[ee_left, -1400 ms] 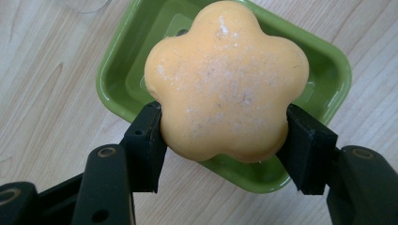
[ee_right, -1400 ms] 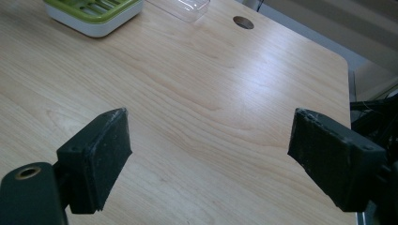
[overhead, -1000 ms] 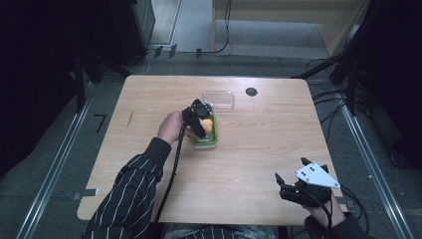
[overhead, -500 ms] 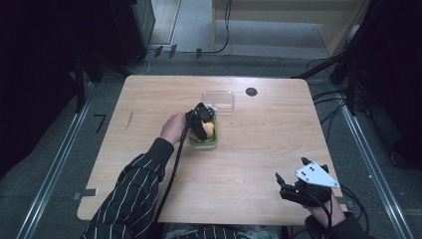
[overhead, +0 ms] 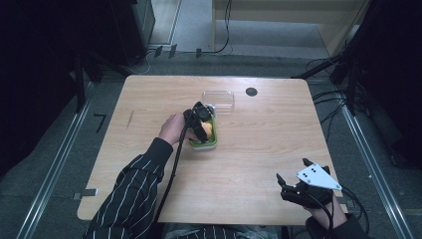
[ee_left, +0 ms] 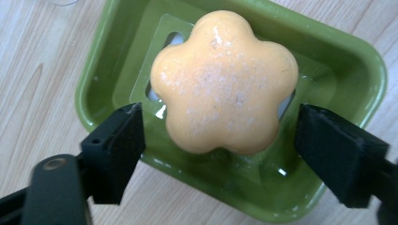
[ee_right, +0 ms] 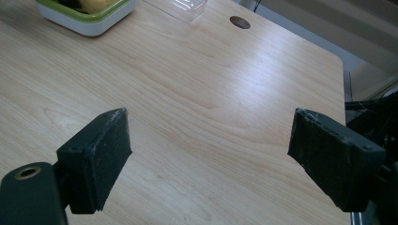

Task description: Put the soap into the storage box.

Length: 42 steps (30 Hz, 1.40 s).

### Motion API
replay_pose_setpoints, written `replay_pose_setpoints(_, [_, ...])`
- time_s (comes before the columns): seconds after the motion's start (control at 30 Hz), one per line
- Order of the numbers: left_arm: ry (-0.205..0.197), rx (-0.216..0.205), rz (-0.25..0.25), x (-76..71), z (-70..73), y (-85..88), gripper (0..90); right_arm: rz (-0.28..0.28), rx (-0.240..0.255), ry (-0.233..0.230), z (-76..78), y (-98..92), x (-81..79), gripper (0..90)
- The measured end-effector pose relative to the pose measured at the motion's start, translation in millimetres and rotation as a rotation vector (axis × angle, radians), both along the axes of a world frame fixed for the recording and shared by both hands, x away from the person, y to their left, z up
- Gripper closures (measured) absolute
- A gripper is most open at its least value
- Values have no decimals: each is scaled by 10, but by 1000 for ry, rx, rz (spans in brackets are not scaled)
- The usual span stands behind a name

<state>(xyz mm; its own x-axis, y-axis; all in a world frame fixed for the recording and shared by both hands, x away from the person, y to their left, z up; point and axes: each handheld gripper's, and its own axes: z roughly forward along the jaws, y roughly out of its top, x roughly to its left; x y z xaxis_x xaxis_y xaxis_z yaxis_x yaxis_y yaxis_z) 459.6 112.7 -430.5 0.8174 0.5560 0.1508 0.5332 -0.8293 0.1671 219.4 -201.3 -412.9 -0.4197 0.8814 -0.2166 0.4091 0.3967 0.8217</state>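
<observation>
There, the left gripper point(ee_left: 218, 140) hung over the green soap dish point(ee_left: 356, 70), jaws spread wide either side of the orange flower-shaped soap point(ee_left: 224, 82) without touching it; the right gripper point(ee_right: 209, 159) gaped empty above the table point(ee_right: 197, 93).

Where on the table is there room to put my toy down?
Bare wood lies between the green dish and the right hand-held gripper, and left of the sleeve. It is crowded around the dish, clear lid and left hand-held gripper.

Right tool point(ee_right: 209, 159) wide apart over wooden table point(ee_right: 197, 93) (green dish point(ee_right: 87, 14) far off)
</observation>
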Motion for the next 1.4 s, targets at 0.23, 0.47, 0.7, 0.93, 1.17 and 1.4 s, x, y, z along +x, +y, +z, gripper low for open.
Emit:
replay_pose_setpoints(0.23, [-2,-10,49,-84,143,81,80,1,-3,-3,10,7,-14,137])
replay_pose_setpoints(0.47, [-15,-12,72,-217,266,187,36,-1,0,-4,12,10,-14,137])
replay_pose_setpoints(0.7, [-6,2,65,-347,312,248,27,0,1,-7,14,14,-18,137])
replay_pose_setpoints(0.93, [6,9,80,-467,323,339,14,-3,5,-5,13,6,-17,137])
replay_pose_setpoints(1.17, [18,17,109,-624,315,466,8,-3,3,-4,13,8,-18,137])
replay_pose_setpoints(1.4, [27,24,114,-815,281,579,5,-2,3,-4,14,11,-16,137])
